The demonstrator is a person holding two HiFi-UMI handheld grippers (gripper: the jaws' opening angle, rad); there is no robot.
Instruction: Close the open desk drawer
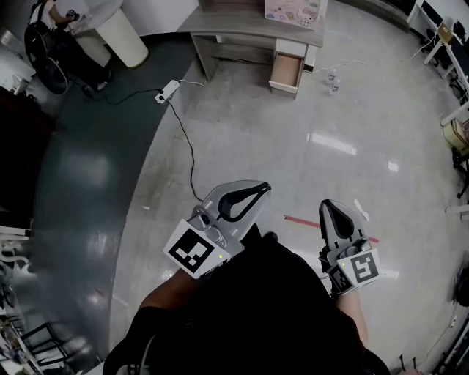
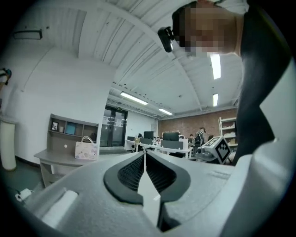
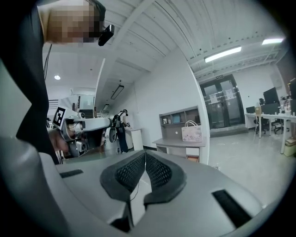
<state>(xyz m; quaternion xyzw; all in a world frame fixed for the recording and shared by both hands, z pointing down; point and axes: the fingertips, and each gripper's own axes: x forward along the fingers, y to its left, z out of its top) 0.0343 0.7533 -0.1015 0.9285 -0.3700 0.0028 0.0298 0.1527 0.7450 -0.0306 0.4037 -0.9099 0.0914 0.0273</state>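
A grey desk (image 1: pixel 242 29) stands far off at the top of the head view. Its wooden drawer (image 1: pixel 286 72) is pulled out toward me on the desk's right side. Both grippers hang near my body, well away from the desk across the pale floor. My left gripper (image 1: pixel 264 188) is shut with nothing in it, its ribbed pads meeting at the tip (image 2: pixel 144 153). My right gripper (image 1: pixel 327 205) is likewise shut and empty (image 3: pixel 145 153). The desk (image 3: pixel 178 143) and its drawer (image 3: pixel 193 159) show small in the right gripper view. In the left gripper view the desk (image 2: pixel 64 159) lies at the left.
A pink bag (image 1: pixel 295 11) sits on the desk. A white power strip (image 1: pixel 167 91) trails a black cable across the floor toward me. A white bin (image 1: pixel 121 33) stands left of the desk and small bottles (image 1: pixel 333 79) to its right. Red tape (image 1: pixel 300 219) marks the floor.
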